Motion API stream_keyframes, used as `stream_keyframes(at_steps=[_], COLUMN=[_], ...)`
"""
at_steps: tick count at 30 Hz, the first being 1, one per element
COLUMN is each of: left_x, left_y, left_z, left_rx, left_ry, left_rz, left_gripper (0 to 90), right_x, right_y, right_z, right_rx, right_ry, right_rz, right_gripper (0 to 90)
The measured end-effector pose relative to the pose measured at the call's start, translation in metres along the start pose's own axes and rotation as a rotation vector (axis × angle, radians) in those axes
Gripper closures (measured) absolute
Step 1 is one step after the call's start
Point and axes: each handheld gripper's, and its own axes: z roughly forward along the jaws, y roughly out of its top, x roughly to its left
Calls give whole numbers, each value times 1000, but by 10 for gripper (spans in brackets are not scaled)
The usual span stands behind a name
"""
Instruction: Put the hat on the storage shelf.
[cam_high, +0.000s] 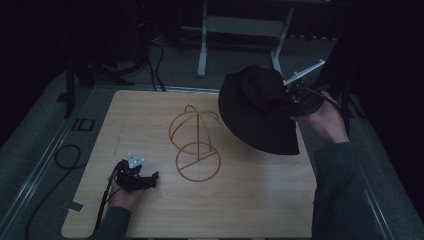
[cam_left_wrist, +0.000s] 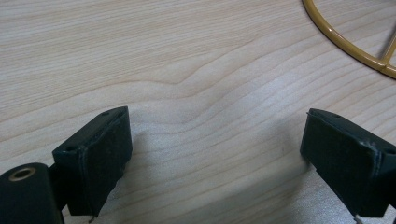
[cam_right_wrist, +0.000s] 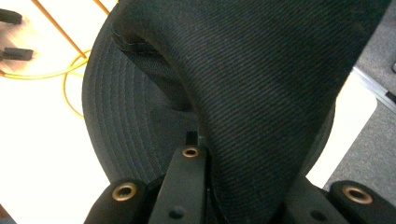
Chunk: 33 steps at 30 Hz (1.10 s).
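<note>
Black woven fabric forms the work item: a black cloth bucket hat with a stitched brim, held in the air over the far right part of the pale wood-grain tabletop. The right gripper carries it. In the right gripper view the jaws are clamped tight on a fold of the hat, with the cloth bunched between them and the brim hanging below.

The destination appears to be the yellow wire hat stand, which has a ring base resting on the table and a domed cage of hoops on a short post. The stand sits near the table centre, upright and bare. The hat hangs just beside it to the right, its lower brim edge close to the table surface but apart from the stand. No part of the hat rests on the dome.

The left gripper lies low at the near left of the table, near the ring base and apart from it. In the left gripper view its jaws stand wide apart with nothing between them, above bare wood, and an arc of the stand crosses the upper right corner.

Status, as a judgement:
- Done: hat picked up and lifted clear of the table.
- Left: carry the hat left over the dome, lower the crown onto the hoops, release the cloth.
- Possible aid: the free left gripper is positioned to steady the base or to straighten the brim.
</note>
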Motion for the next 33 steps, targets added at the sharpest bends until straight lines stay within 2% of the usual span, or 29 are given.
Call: stream_keyframes(at_steps=[13,18,24,33], left_x=[0,0,0,0], left_y=[0,0,0,0], left_z=[0,0,0,0], left_rx=[0,0,-6,-3], left_ry=[0,1,2,1], left_rz=[0,1,-2,1], left_gripper=[94,94,94,94], right_x=[13,16,22,43], right_y=[11,14,19,33], right_z=[-15,-18,-24,-30], right_rx=[-25,-42,-83,-130], right_ry=[0,7,51,133], right_rz=[-49,-53,-69,-129], right_gripper=[878,878,877,877])
